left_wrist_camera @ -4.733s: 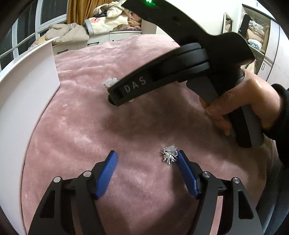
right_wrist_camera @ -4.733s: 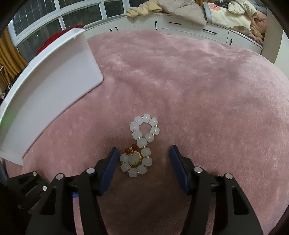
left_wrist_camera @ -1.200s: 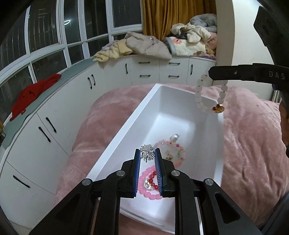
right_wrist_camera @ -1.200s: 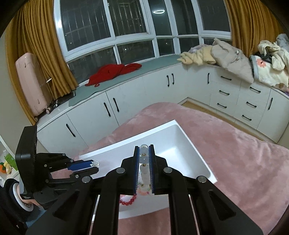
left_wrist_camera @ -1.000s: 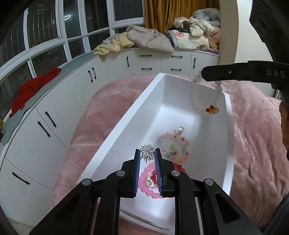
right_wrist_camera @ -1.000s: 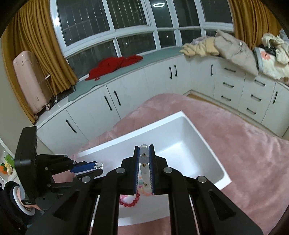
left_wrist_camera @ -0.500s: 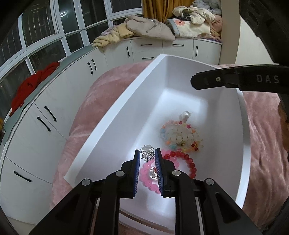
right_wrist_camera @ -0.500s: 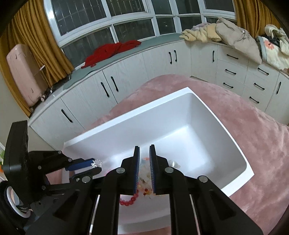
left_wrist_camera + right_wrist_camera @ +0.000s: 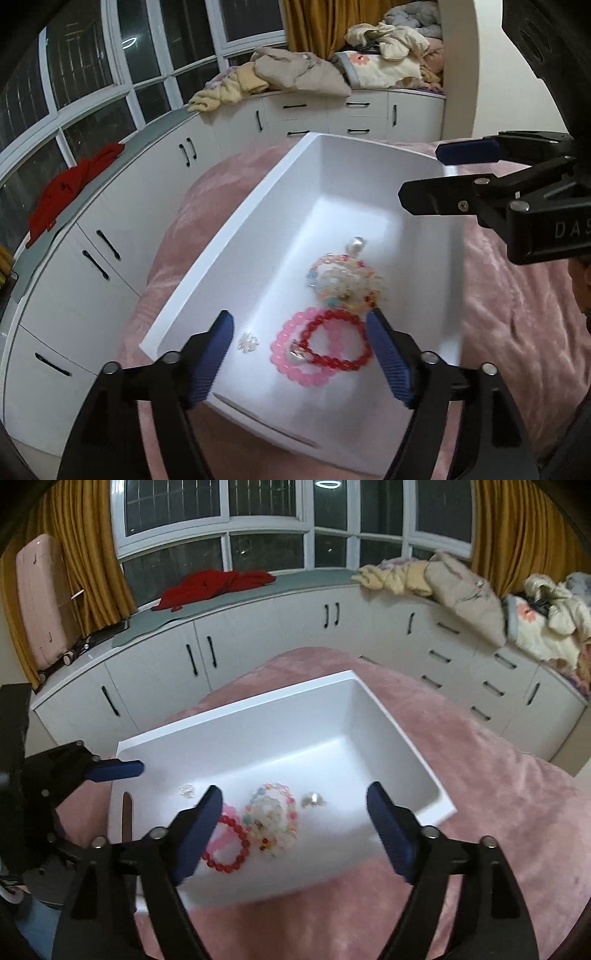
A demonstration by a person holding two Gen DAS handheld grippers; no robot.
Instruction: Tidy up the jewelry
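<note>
A white tray [image 9: 229,236] sits on the pink blanket. Inside it lie a silver sparkly piece [image 9: 248,342], a pink bracelet [image 9: 291,367], a red bracelet [image 9: 341,360], a white bead bracelet [image 9: 345,282] on a multicoloured bracelet, and a pearl piece [image 9: 356,244]. My left gripper [image 9: 301,350] is open and empty above the tray's near end. My right gripper [image 9: 295,812] is open and empty above the tray; it also shows in the left wrist view [image 9: 436,177]. The tray [image 9: 391,716], silver piece [image 9: 187,789] and white bead bracelet [image 9: 267,812] show in the right wrist view.
White cabinets [image 9: 258,642] curve around beyond the pink blanket [image 9: 498,775]. A red cloth [image 9: 218,585] and piled clothes [image 9: 461,587] lie on the window ledge. A pink suitcase [image 9: 42,598] stands at the left by gold curtains.
Both grippers have opened. The silver piece dropped from my left gripper into the tray, and the white bead bracelet dropped from my right gripper onto the multicoloured bracelet.
</note>
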